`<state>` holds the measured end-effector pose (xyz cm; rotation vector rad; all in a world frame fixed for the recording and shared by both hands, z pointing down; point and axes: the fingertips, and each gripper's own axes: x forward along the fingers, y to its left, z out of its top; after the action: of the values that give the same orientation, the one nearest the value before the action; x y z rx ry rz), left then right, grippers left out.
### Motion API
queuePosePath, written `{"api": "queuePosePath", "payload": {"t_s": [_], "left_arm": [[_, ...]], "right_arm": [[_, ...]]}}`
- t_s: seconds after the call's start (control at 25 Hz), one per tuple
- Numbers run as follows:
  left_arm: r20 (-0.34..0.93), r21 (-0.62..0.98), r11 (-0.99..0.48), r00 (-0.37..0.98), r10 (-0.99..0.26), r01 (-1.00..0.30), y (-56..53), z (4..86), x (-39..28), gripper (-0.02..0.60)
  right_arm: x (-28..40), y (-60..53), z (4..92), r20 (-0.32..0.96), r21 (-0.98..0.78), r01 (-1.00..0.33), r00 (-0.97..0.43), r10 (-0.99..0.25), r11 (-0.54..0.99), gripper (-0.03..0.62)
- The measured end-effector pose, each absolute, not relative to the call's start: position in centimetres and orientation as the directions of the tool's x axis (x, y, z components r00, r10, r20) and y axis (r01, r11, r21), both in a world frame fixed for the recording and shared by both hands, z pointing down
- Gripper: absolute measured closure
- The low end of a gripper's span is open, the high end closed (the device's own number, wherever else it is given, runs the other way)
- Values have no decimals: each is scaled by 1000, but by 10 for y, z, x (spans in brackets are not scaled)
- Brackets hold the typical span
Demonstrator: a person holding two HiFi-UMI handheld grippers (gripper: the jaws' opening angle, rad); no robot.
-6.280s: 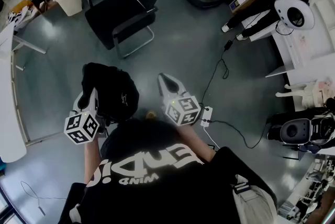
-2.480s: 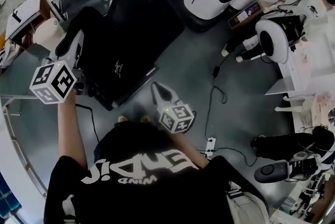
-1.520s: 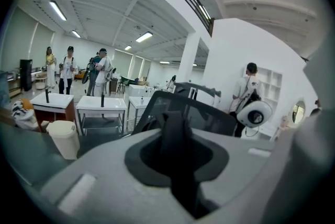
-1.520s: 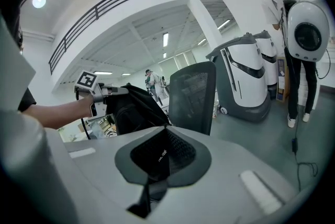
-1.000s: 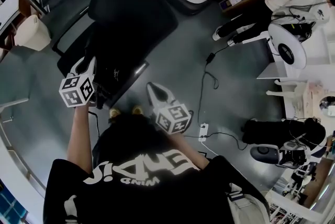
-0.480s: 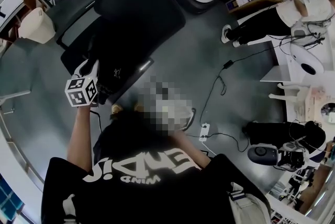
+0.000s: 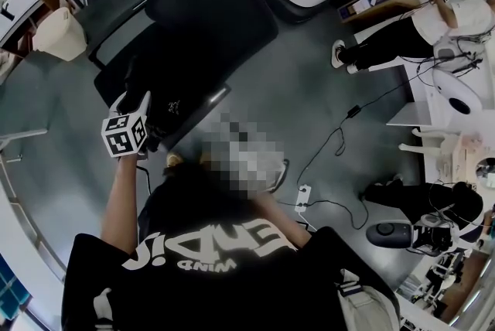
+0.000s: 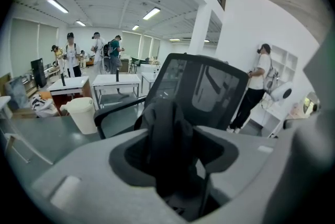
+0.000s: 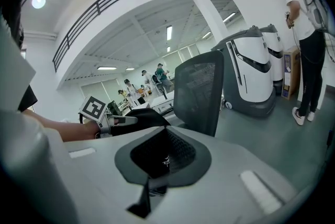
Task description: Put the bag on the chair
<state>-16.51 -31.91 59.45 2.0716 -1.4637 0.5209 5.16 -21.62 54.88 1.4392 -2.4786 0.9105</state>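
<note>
Jaws of the left gripper [image 7: 135, 101] are clamped on the top strap of the black bag [image 7: 168, 109], which sits on the seat of the black chair [image 7: 216, 12], backrest at the bag's 1 o'clock. Right gripper [image 9: 148, 186], apart from the bag, has its jaws together and empty. A cream bin [image 7: 60, 34] stands at the chair's 9 o'clock.

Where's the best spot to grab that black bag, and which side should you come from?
Probably the raised fold at the top of the black fabric bag, coming from above on the seat's front side. That part stands up clear of the black mesh office chair, with its tall back behind. The left gripper is clamped on it there.
</note>
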Motion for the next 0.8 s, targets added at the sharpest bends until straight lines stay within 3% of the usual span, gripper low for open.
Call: {"api": "queuePosePath", "payload": {"t_s": [0.16,0.28,0.8], "left_arm": [[606,212,-259,335,-721,-942,-309,597,-168,277],[615,193,-241,308,-725,-951,-304,595,-171,241],[571,161,-197,255,-780,-967,-277,566,-192,222]], "right_arm": [[42,-209,547,390,-429,-821,-544,-743,376,592],[40,-205,544,382,-428,-818,-550,-743,385,592],[25,-189,536,355,-424,-800,-579,-734,425,592]]}}
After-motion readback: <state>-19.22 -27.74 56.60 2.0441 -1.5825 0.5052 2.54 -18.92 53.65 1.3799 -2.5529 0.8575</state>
